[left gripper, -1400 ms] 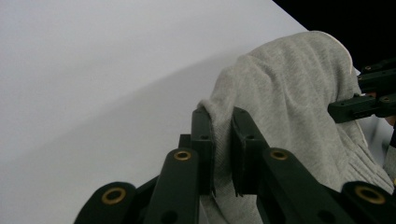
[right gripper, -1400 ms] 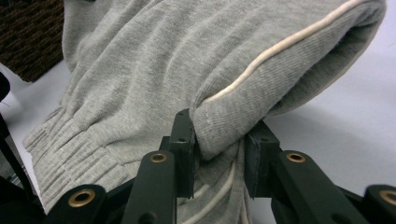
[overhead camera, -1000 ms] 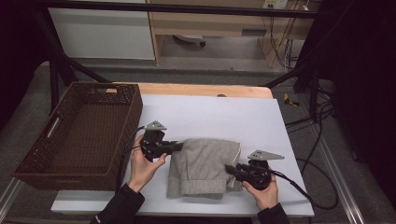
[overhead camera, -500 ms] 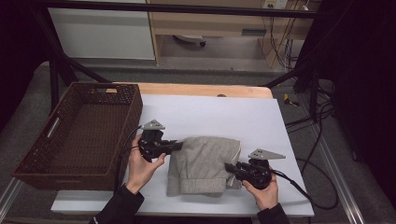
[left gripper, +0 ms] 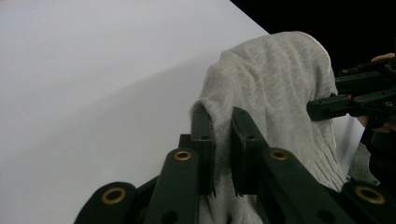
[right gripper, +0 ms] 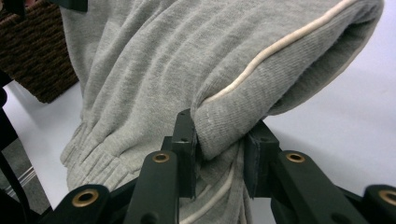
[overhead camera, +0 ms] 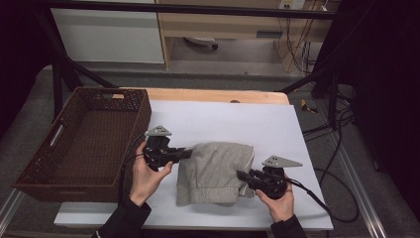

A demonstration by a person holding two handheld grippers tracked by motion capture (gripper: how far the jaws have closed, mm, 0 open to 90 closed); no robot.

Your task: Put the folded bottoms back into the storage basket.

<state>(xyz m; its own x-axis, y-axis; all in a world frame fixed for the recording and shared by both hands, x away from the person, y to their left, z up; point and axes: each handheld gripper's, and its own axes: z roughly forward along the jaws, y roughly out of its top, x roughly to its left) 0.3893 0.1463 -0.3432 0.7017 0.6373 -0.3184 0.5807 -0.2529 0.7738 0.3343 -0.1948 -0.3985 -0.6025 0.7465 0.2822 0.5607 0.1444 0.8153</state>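
Two grippers hold the sweater (overhead camera: 214,171) between them: our left gripper (overhead camera: 187,153) has its jaws pinched on the sweater's left edge, our right gripper (overhead camera: 241,174) has its jaws clamped on a thick fold at the right. Since a second ago the far side has lifted and humped up off the table (overhead camera: 277,124). We judge a fold is under way, beside the basket (overhead camera: 64,144).
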